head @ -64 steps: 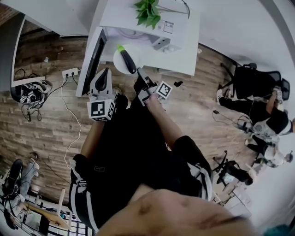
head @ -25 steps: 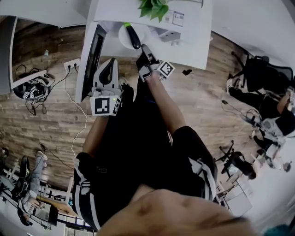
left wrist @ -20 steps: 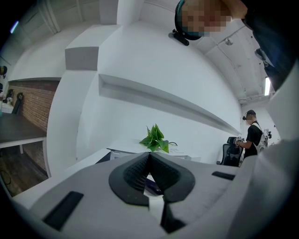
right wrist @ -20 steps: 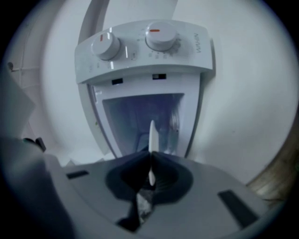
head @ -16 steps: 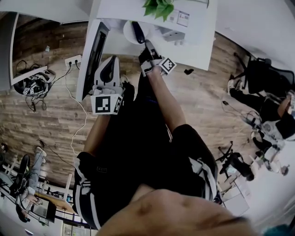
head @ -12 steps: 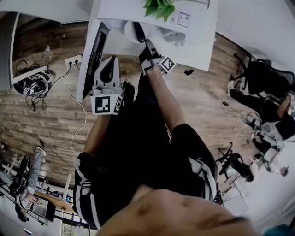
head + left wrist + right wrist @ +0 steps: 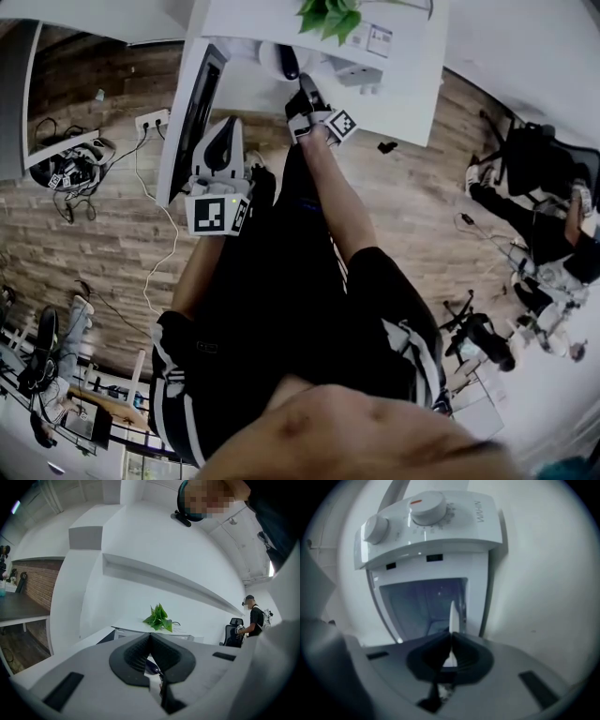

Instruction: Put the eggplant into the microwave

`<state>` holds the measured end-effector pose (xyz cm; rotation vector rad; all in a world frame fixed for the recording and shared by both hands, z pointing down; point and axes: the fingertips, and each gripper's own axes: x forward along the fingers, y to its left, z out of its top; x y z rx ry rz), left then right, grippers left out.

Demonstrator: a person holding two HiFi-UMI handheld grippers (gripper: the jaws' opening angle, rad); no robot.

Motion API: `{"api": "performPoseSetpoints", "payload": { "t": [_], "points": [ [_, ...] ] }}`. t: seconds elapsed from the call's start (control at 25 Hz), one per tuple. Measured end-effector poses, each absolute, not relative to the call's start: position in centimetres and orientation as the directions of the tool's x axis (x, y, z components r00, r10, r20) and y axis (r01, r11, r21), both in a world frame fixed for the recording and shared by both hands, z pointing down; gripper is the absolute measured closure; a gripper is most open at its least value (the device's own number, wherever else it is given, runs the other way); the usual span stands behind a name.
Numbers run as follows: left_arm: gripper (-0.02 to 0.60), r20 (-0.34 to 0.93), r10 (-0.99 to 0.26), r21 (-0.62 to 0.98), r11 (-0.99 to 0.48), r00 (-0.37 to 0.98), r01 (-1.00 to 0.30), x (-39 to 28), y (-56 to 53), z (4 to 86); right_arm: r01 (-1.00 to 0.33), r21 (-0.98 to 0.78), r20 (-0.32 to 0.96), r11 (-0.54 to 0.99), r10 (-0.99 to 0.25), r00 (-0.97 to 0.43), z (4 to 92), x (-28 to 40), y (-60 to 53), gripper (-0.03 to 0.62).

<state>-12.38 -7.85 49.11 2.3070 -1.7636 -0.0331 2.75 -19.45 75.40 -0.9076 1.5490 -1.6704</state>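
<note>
A dark eggplant (image 7: 290, 62) lies on a white plate (image 7: 270, 58) at the mouth of the white microwave (image 7: 361, 73), whose door (image 7: 192, 108) hangs open to the left. My right gripper (image 7: 302, 86) is shut on the plate's near rim. In the right gripper view that rim (image 7: 452, 613) shows as a thin white sliver between the closed pads of the right gripper (image 7: 451, 641), with the microwave's cavity (image 7: 426, 606) and two knobs straight ahead. My left gripper (image 7: 228, 124) hovers beside the open door, shut and holding nothing, as the left gripper (image 7: 150, 637) in its own view shows.
A green plant (image 7: 330, 14) stands above the microwave. A power strip (image 7: 148, 120) and cables lie on the wooden floor at the left. An office chair (image 7: 530, 155) and other people are off to the right; one person (image 7: 255, 618) stands far right in the left gripper view.
My right gripper has carried the plate with the eggplant forward, toward the microwave's opening. The left gripper has stayed where it was.
</note>
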Motion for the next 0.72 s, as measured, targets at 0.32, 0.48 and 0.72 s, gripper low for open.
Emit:
{"api": "performPoseSetpoints", "payload": {
  "t": [0.32, 0.48, 0.72],
  "points": [
    [0.549, 0.134, -0.954, 0.202, -0.237, 0.267, -0.95, -12.5, -7.7, 49.5, 0.032, -0.996, 0.057, -0.086, -0.855, -0.516, 75.8, 2.5, -20.2, 0.557],
    [0.549, 0.141, -0.952, 0.213, -0.24, 0.273, -0.947, -12.5, -7.8, 49.9, 0.029, -0.996, 0.061, -0.088, -0.862, -0.504, 76.0, 2.6, -20.7, 0.557],
    [0.549, 0.141, -0.954, 0.217, -0.232, 0.266, -0.948, -12.8, -7.8, 49.9, 0.023, -0.995, 0.077, -0.101, -0.866, -0.495, 76.2, 2.5, -21.2, 0.557]
  ]
}}
